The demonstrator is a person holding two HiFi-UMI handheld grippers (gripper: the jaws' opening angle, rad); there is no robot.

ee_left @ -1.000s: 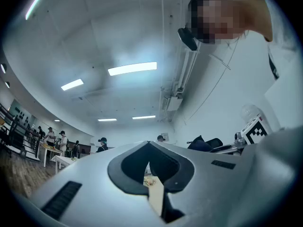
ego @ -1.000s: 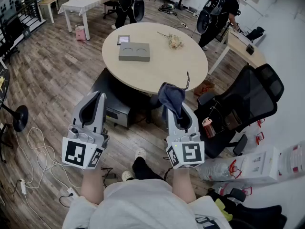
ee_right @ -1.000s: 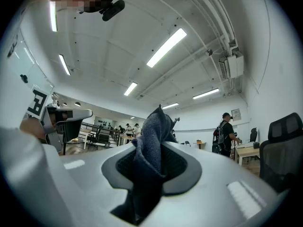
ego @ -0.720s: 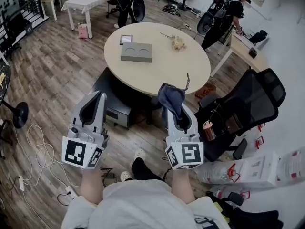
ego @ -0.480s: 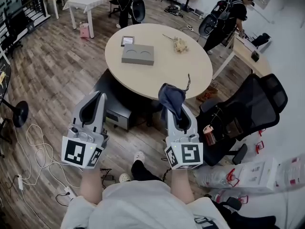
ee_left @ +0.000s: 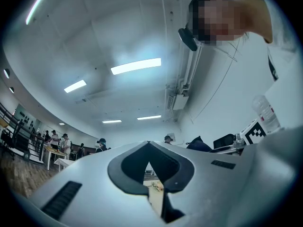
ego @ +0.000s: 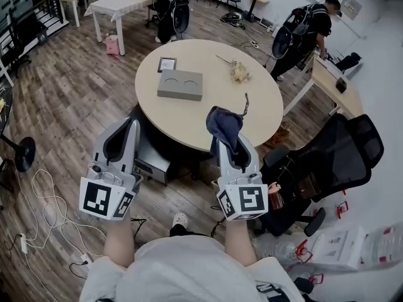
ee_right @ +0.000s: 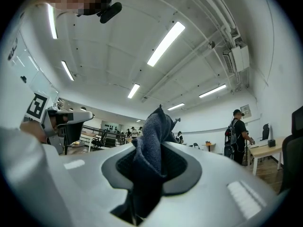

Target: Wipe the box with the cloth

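On the round table, well ahead of both tongs, the grey box is not yet reached; the cloth is clamped in the right tongs, the left tongs are closed on nothing, and next the cloth must be carried onto it.

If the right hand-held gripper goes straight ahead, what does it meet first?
Likely the near edge of the round table, right of the box; height is unclear. The right hand-held gripper holds the cloth.

This is an open office: round meeting table, swivel chair, white desk, ceiling strip lights
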